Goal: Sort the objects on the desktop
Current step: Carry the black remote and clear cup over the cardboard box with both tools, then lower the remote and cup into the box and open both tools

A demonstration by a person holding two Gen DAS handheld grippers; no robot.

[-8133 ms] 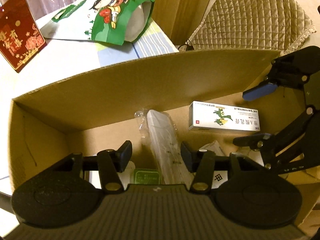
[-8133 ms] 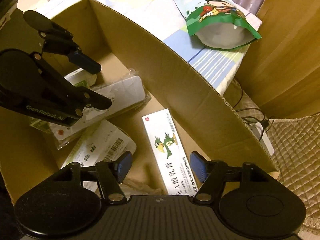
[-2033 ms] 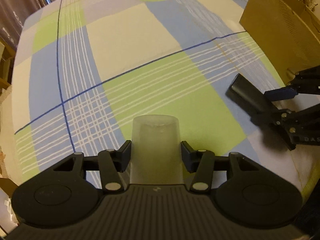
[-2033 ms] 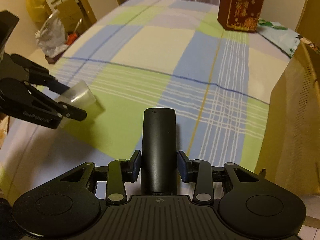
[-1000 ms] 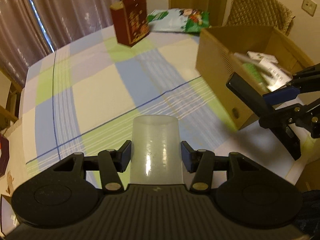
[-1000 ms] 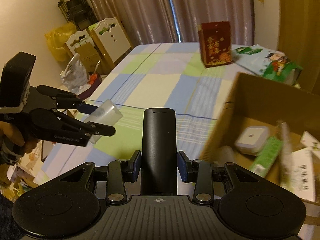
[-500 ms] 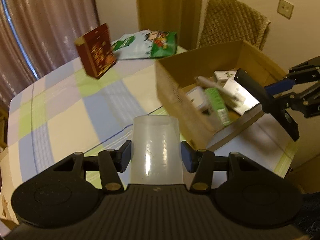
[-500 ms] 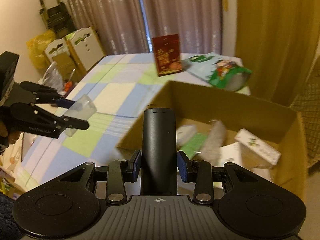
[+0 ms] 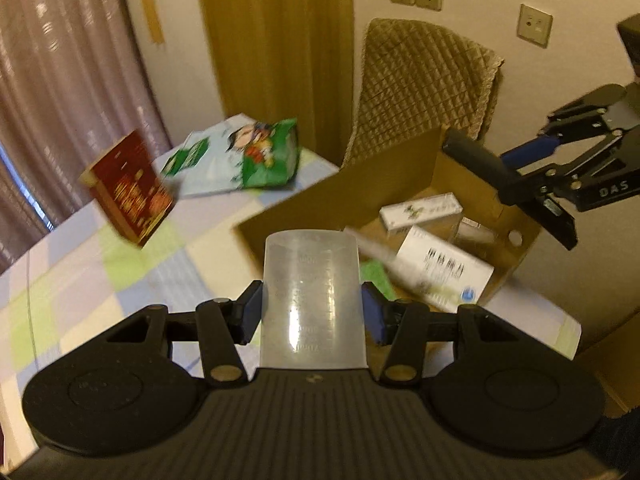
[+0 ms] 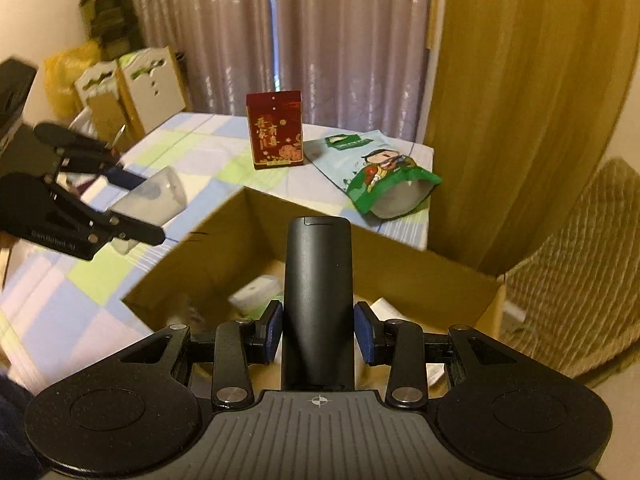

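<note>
My left gripper (image 9: pixel 312 314) is shut on a translucent plastic measuring cup (image 9: pixel 312 292), held in the air short of the open cardboard box (image 9: pixel 340 192). My right gripper (image 10: pixel 318 332) is shut on a long black remote-like bar (image 10: pixel 318 292), held over the cardboard box (image 10: pixel 400 256). In the left wrist view the right gripper (image 9: pixel 532 184) hangs above the box's far right with the black bar (image 9: pixel 480 160). Seen from the right wrist, the left gripper (image 10: pixel 132 208) carries the cup (image 10: pixel 154 196) at the left. Medicine cartons (image 9: pixel 444 272) lie in the box.
A red carton (image 10: pixel 275 130) and a green snack bag (image 10: pixel 380 180) sit on the plaid tablecloth (image 10: pixel 72 300) beyond the box. A quilted chair (image 9: pixel 424 84) stands behind the box, with curtains (image 10: pixel 320 40) and a wooden door (image 10: pixel 520 100) further back.
Both grippers have risen from the table with the cup and the black bar and swung toward the box. The right one now hovers over the box opening.
</note>
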